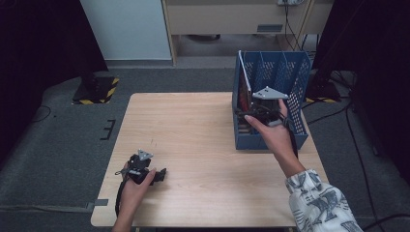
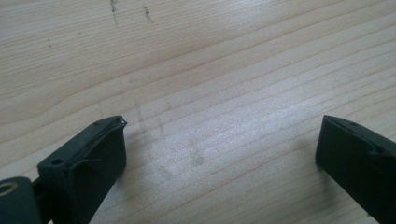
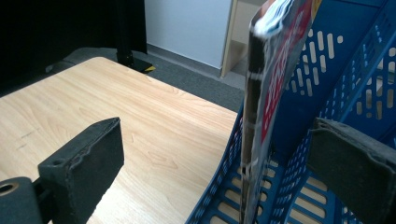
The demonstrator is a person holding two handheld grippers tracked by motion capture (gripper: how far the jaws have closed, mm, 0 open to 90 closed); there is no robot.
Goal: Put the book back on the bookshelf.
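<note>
Blue file rack on the right holds the upright magazine; right gripper jaws wide around it, unpressed, withdrawal judged next; left gripper jaws wide, empty, on the surface.

a dim room around a pale wooden table

the light wood table stands on grey carpet that runs to the far wall. on the far left a black stand base with yellow-and-black hazard tape sits on the carpet beside a dark curtain. a pale blue-white panel stands at the far middle, with beige wooden furniture to its right. cables trail over the floor on the right.
</note>
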